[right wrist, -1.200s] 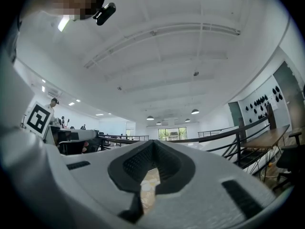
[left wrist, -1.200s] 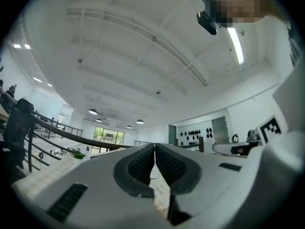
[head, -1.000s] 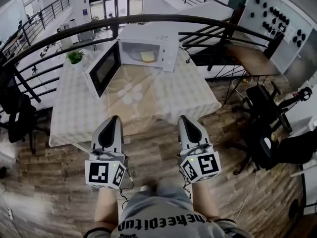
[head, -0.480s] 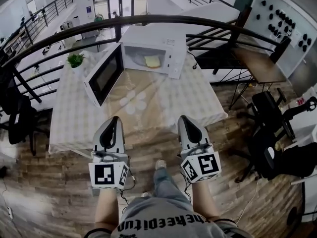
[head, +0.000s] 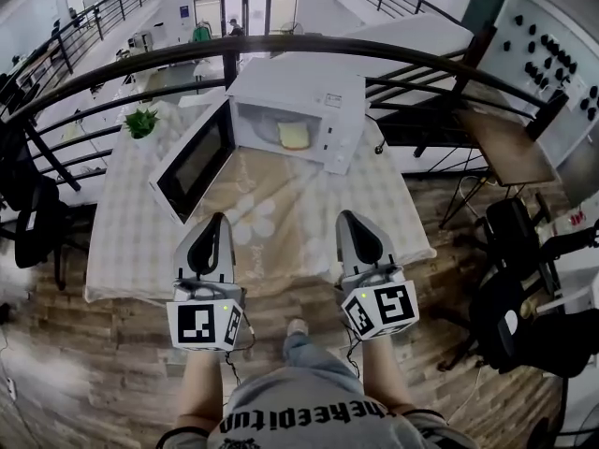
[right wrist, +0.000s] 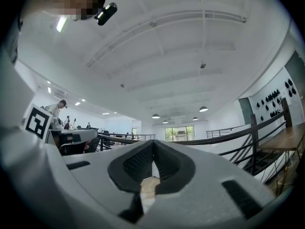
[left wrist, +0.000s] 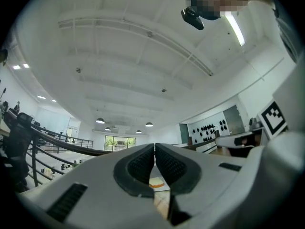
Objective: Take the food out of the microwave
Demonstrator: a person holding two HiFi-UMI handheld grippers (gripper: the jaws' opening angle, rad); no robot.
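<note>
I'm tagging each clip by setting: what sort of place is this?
Probably an open-plan office or lab on an upper level, not a home kitchen: a microwave stands on a cloth-covered table beside a curved railing, with office chairs on the wooden floor around it.

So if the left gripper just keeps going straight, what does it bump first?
Probably the microwave's open door, which swings out in front of the left gripper. Depth is unclear, so it might slip past toward the food.
</note>
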